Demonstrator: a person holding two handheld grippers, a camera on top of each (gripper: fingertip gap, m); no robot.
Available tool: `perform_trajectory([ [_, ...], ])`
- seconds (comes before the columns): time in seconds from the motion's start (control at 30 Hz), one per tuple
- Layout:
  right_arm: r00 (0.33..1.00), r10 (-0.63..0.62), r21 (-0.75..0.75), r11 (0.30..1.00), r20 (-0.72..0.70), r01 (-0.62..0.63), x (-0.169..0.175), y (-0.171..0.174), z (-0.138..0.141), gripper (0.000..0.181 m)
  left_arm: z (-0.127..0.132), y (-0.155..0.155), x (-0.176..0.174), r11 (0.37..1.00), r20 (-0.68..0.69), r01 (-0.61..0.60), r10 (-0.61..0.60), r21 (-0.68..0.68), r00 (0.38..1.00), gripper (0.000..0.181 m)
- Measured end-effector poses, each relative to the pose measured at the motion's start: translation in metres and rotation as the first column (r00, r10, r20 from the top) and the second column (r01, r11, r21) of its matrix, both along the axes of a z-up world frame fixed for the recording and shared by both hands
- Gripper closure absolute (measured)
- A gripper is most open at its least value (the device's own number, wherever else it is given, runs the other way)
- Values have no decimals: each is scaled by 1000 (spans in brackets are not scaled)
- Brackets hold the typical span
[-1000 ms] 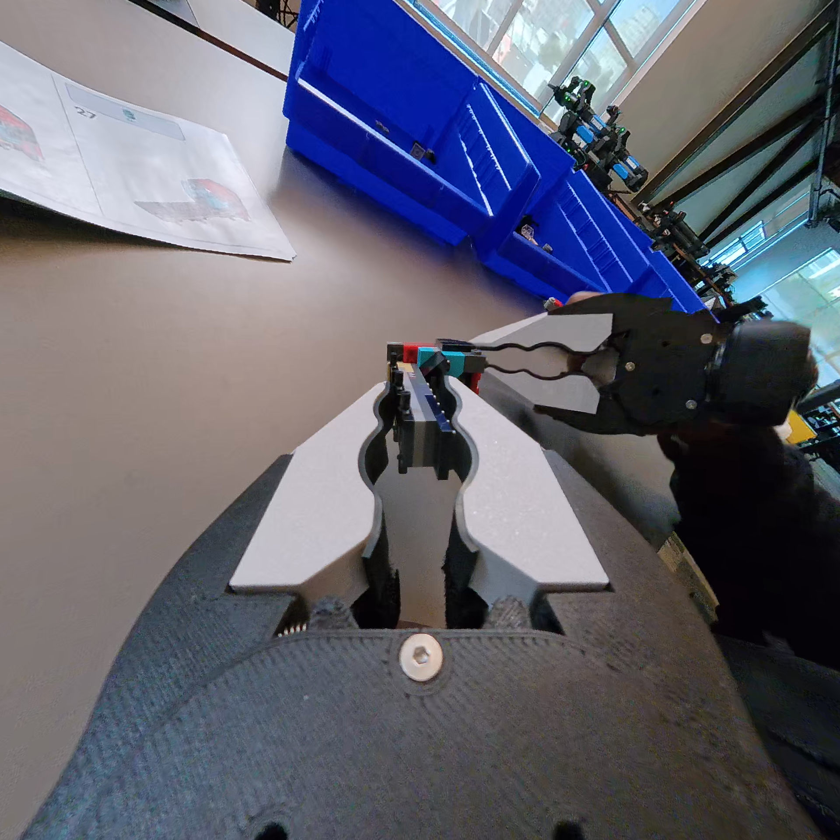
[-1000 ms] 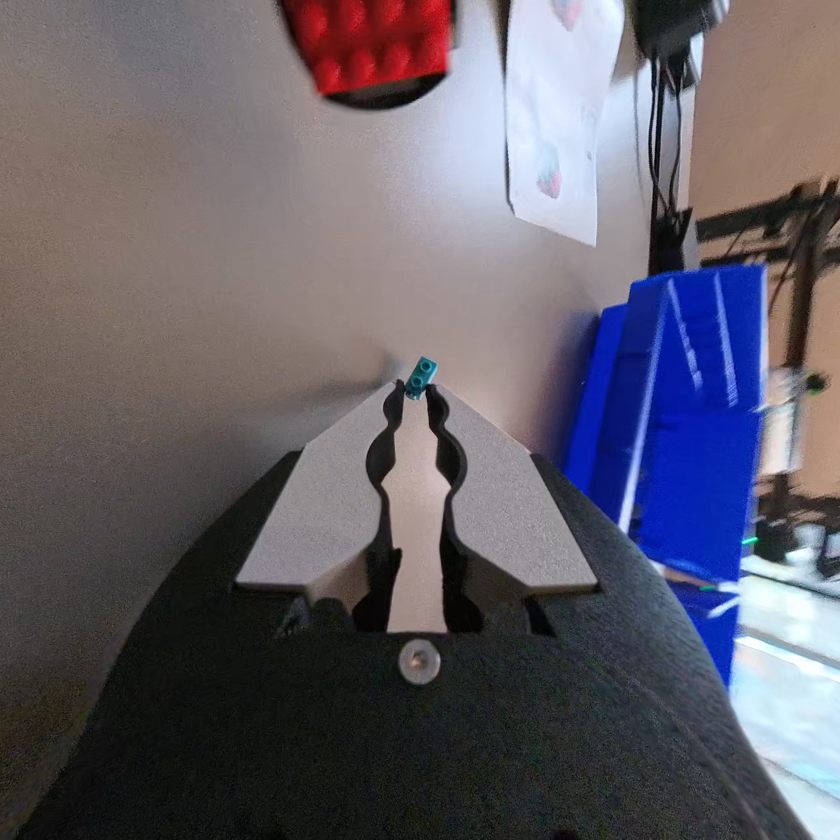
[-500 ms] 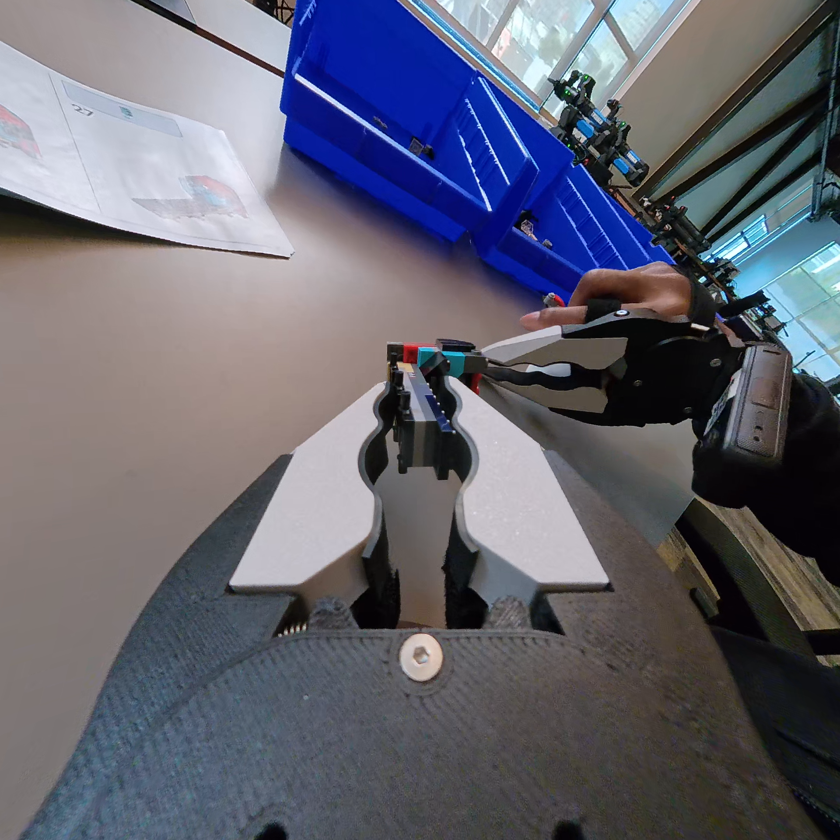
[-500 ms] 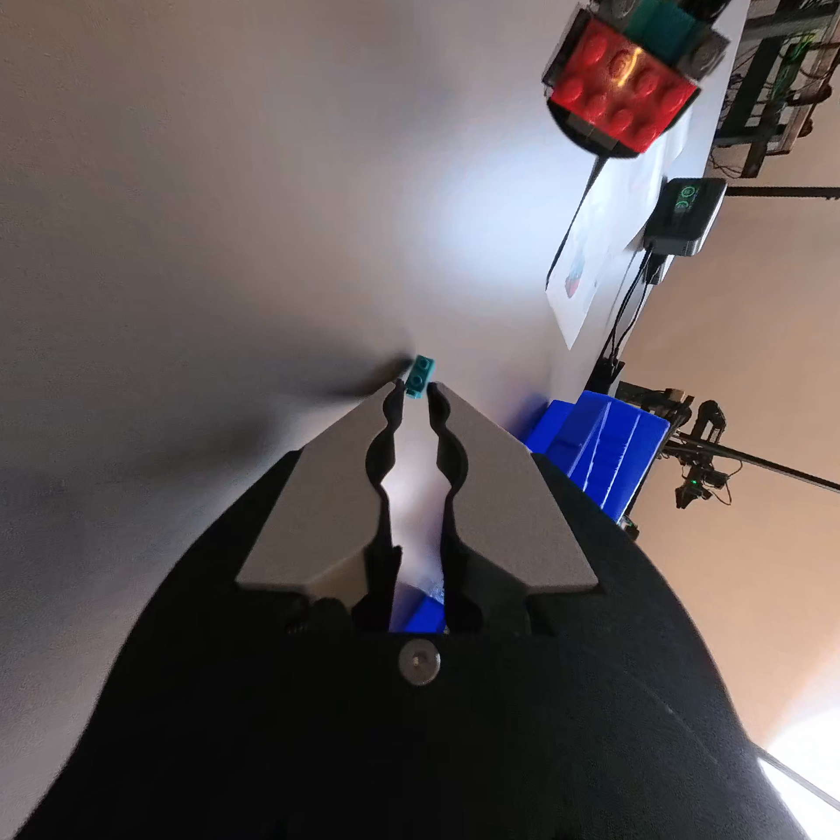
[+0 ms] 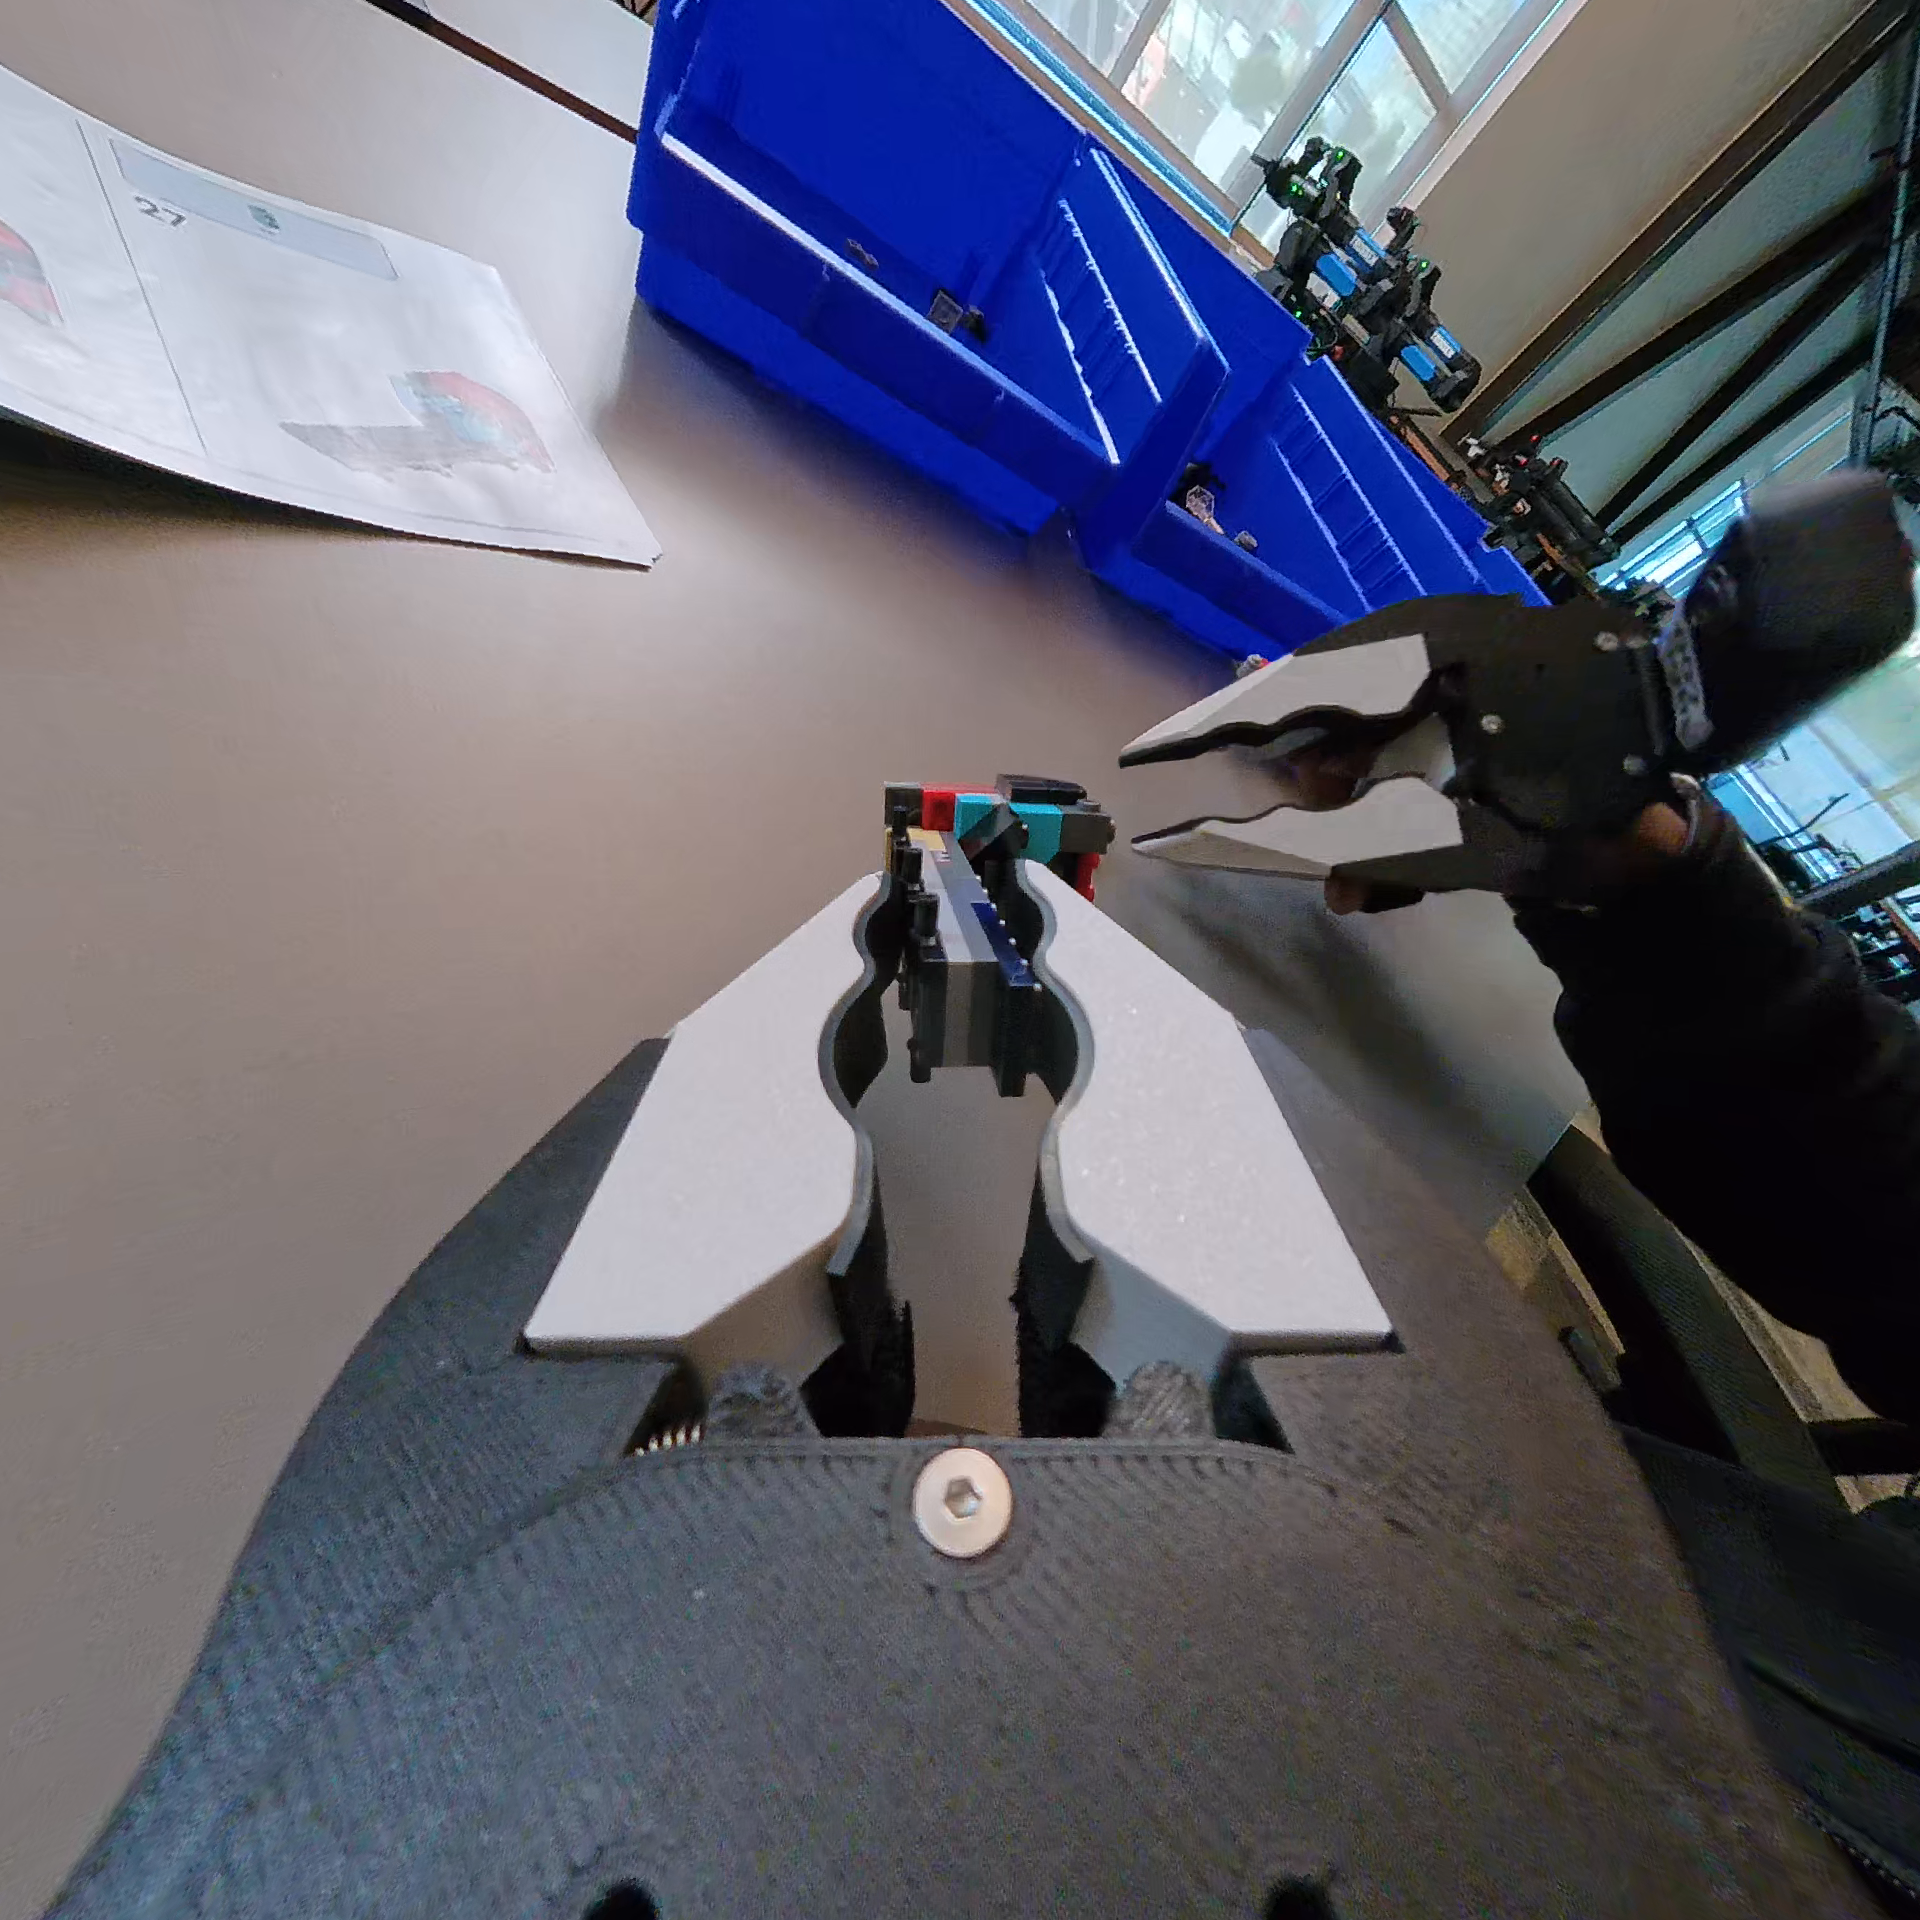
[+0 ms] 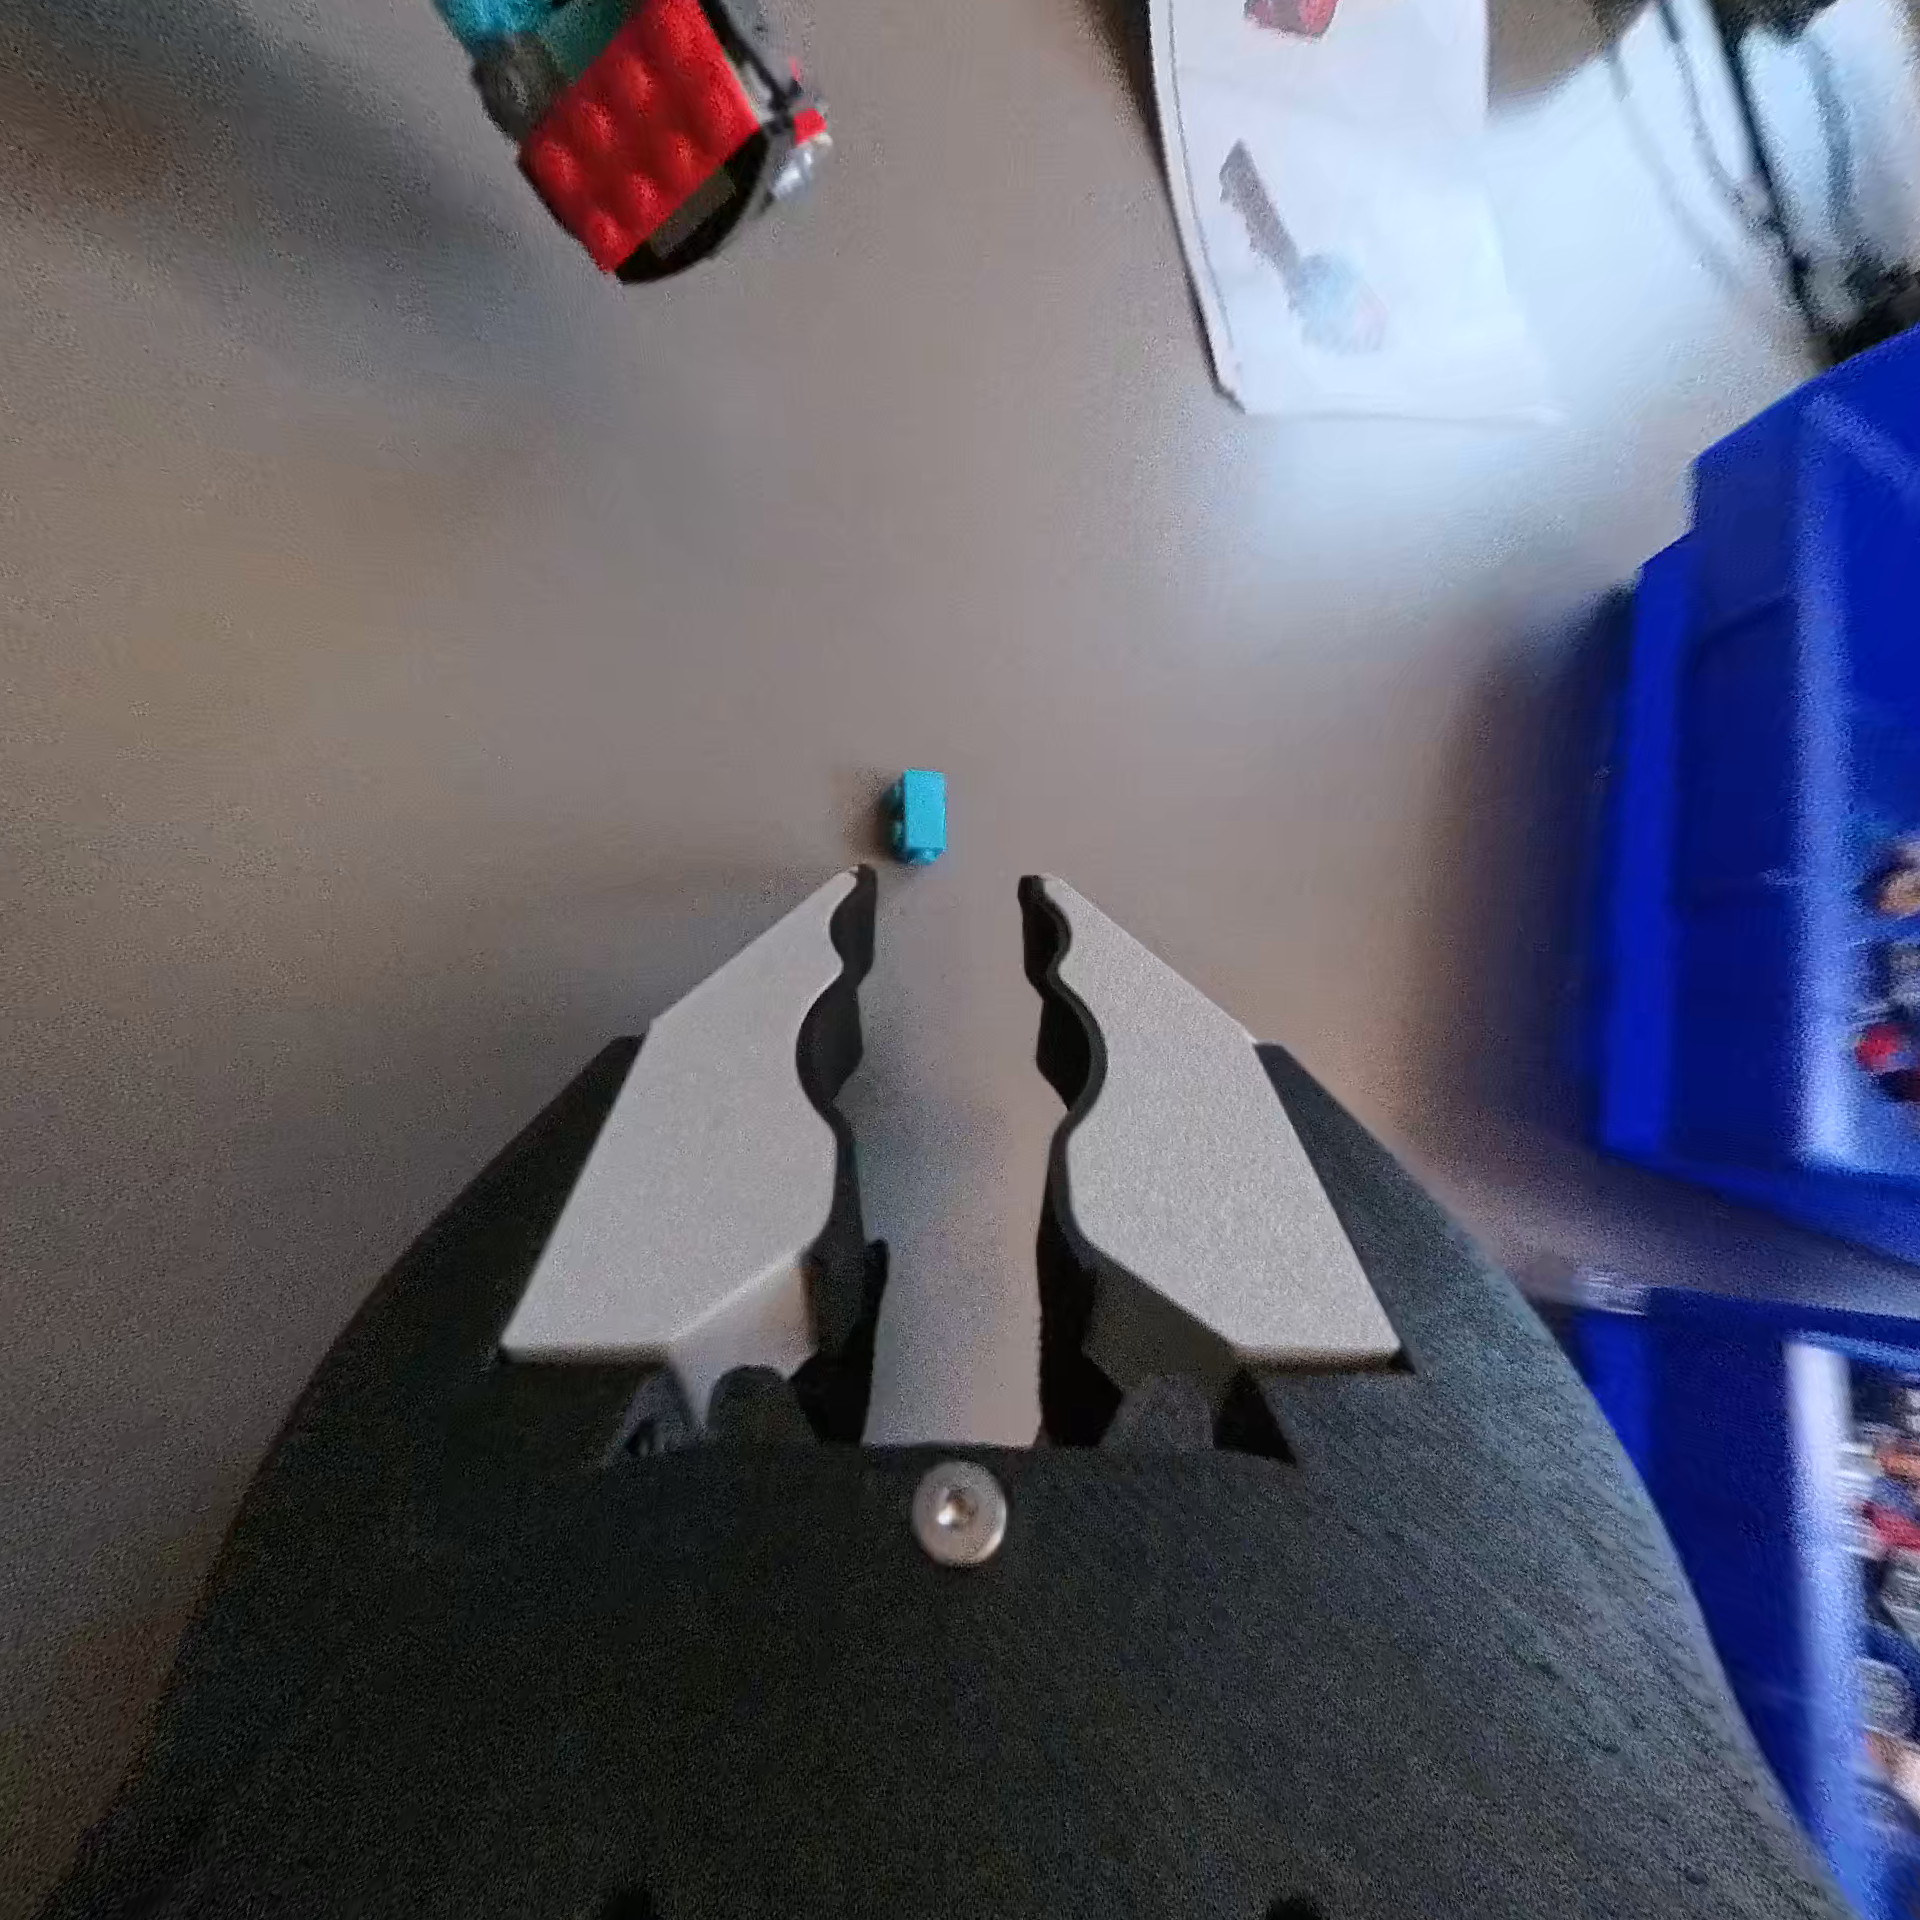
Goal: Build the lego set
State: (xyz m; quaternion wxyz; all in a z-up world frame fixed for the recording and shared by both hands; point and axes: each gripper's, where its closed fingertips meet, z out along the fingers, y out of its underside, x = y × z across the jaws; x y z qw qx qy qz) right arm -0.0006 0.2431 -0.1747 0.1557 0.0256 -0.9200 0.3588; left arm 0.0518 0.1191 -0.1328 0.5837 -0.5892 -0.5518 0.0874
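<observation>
My left gripper [image 5: 961, 883] is shut on the lego build [image 5: 977, 935], a long grey, blue and black piece with red and teal bricks at its far end, held above the table. The build also shows in the right wrist view [image 6: 644, 156] at the top left. My right gripper [image 6: 945, 881] is open and empty. A small teal brick [image 6: 916, 818] sits free just beyond its fingertips, touching neither finger. In the left wrist view the right gripper [image 5: 1127, 802] is just right of the build's far end, a little apart from it.
An instruction sheet [image 5: 312, 364] lies on the brown table [image 5: 416, 831] at the far left; it also shows in the right wrist view [image 6: 1340, 208]. Blue part bins [image 5: 935, 291] line the far edge and show at the right [image 6: 1787, 831]. A dark sleeve [image 5: 1714, 1091] is at the right.
My right gripper has opened and let go of the small teal brick, and it has drawn back a little from the build's end. The left gripper still holds the build in place.
</observation>
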Motion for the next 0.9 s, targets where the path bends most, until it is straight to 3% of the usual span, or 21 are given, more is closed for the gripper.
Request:
perform_trajectory([
  [0.13,994,-37,-14,999,103,38,2,-4,-9,153,-5,2,2,1000,45,3,-4,8,999,161],
  [0.23,995,-35,-24,999,89,37,2,-12,-10,169,-7,4,4,1000,67,8,-9,7,998,161],
  [0.4,999,7,-37,999,-48,-9,9,-29,-4,171,-13,3,6,996,98,-1,10,-84,995,161],
  [0.57,976,33,-83,995,-216,-52,32,-60,33,171,-13,-1,3,982,132,-15,40,-187,990,161],
  [0.73,960,82,-46,994,-269,-98,38,-74,63,171,-14,8,2,1000,206,-2,7,-29,979,161],
  [0.9,920,205,130,977,-333,-171,37,-75,63,171,-16,16,-5,998,224,-57,51,20,973,161],
])
